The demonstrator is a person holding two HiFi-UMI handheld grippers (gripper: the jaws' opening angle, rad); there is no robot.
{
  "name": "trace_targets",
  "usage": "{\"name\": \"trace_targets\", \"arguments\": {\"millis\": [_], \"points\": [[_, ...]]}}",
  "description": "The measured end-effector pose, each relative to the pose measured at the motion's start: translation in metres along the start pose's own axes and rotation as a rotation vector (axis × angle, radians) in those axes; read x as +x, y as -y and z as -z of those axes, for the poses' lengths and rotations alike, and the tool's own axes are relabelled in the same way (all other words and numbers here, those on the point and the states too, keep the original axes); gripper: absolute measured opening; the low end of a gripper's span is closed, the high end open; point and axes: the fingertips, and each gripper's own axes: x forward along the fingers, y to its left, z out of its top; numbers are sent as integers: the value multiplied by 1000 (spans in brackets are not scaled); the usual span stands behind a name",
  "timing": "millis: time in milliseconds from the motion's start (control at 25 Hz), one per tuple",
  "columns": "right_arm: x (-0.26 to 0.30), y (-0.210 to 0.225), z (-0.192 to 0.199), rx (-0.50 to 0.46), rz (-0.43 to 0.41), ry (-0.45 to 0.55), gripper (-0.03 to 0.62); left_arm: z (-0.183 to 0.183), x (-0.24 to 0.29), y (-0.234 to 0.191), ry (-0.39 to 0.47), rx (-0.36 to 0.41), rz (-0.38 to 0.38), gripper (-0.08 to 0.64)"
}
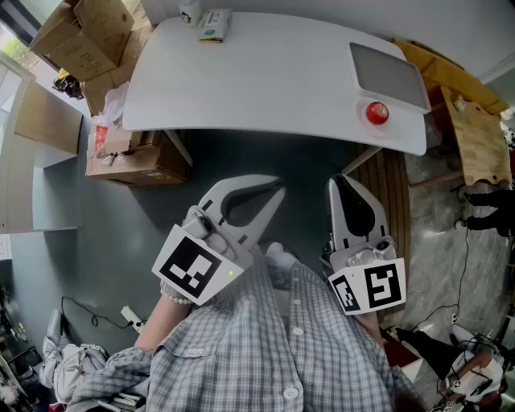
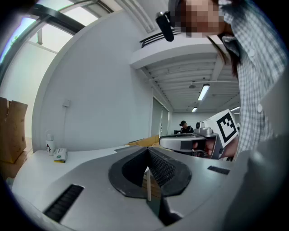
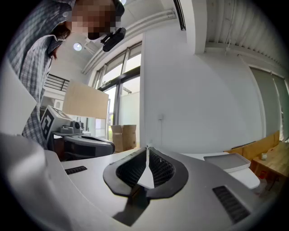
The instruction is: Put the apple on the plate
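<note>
A red apple [image 1: 376, 113] lies on the white table [image 1: 265, 80], near its right front edge. Just behind it sits a grey rectangular plate [image 1: 388, 74], which also shows in the right gripper view as a grey plate [image 3: 226, 161] at the right. My left gripper [image 1: 278, 190] and my right gripper [image 1: 339, 179] hang side by side in front of the table, well short of the apple. Both are shut on nothing, the left gripper [image 2: 147, 149] and the right gripper [image 3: 147, 147] each with tips together.
A small green-and-white box [image 1: 214, 24] and a cup [image 1: 190, 10] stand at the table's far edge. Cardboard boxes [image 1: 80, 36] pile up on the left, one box [image 1: 133, 159] under the table's corner. A wooden bench [image 1: 476, 138] stands to the right.
</note>
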Motion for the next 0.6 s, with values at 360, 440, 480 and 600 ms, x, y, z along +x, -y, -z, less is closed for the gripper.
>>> {"name": "trace_targets", "arguments": {"millis": [360, 440, 480, 600], "points": [[4, -15, 3, -5, -11, 1, 34, 3, -13, 0, 11, 1, 4, 9], [5, -18, 3, -3, -7, 6, 34, 3, -17, -3, 17, -4, 1, 9], [5, -19, 2, 4, -2, 11, 34, 3, -20, -5, 20, -8, 0, 9], [4, -18, -4, 24, 21, 43, 34, 3, -27, -11, 30, -20, -1, 9]]}}
